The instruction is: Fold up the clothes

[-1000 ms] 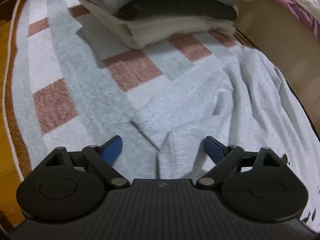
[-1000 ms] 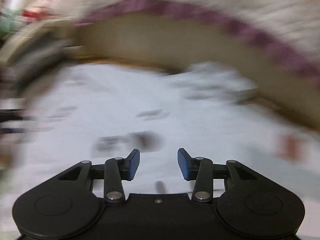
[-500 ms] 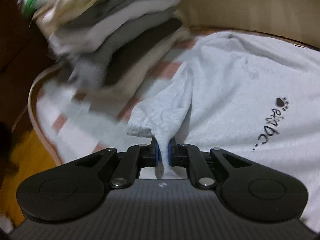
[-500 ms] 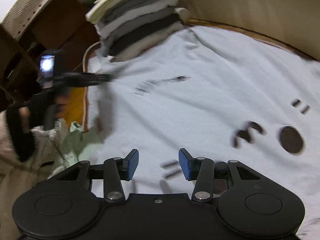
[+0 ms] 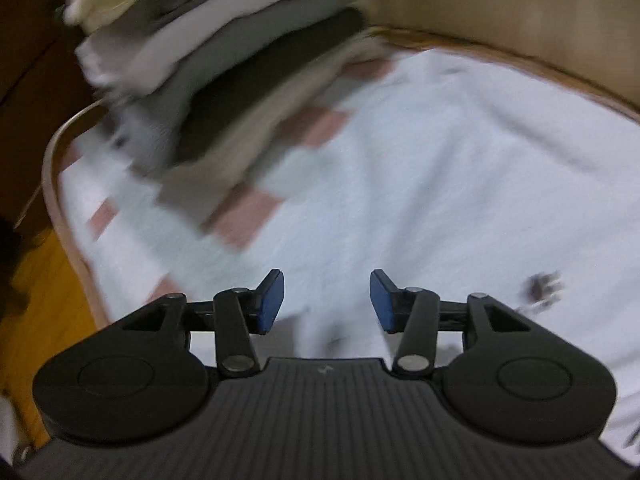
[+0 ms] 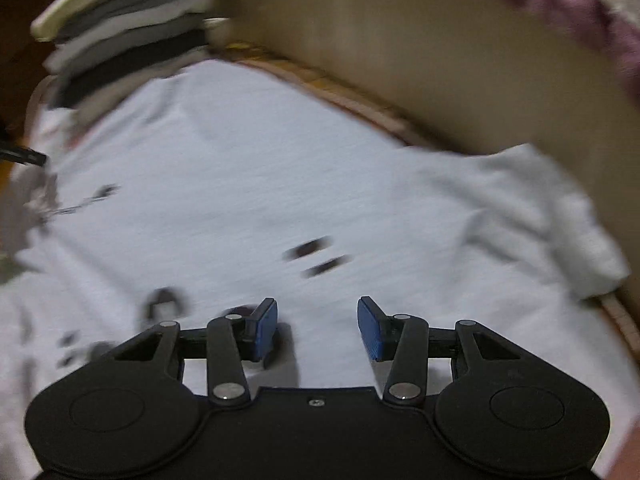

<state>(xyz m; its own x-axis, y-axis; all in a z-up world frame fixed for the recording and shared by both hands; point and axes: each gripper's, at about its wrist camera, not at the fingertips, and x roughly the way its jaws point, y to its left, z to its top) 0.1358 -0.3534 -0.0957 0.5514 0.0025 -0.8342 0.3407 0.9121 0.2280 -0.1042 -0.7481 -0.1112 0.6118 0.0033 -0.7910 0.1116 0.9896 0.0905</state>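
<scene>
A pale blue-white T-shirt (image 5: 460, 184) with dark print lies spread on a checked mat (image 5: 248, 216); both views are blurred by motion. My left gripper (image 5: 327, 300) hovers over the shirt's left side, its jaws opening with nothing pressed between the blue pads. In the right wrist view the same T-shirt (image 6: 280, 176) fills the middle, one short sleeve (image 6: 560, 224) lying toward the right edge. My right gripper (image 6: 317, 330) hangs over the printed part, jaws apart and empty.
A stack of folded clothes (image 5: 224, 52) stands at the back left of the mat, also the stack (image 6: 128, 36) in the right view. A tan padded wall (image 6: 440, 52) curves along the far side. Wooden floor (image 5: 36, 280) lies left of the mat's rim.
The left gripper closed on the shirt's sleeve, carried it over the shirt, then let go and its jaws parted. The right gripper swung right across the shirt, jaws unchanged.
</scene>
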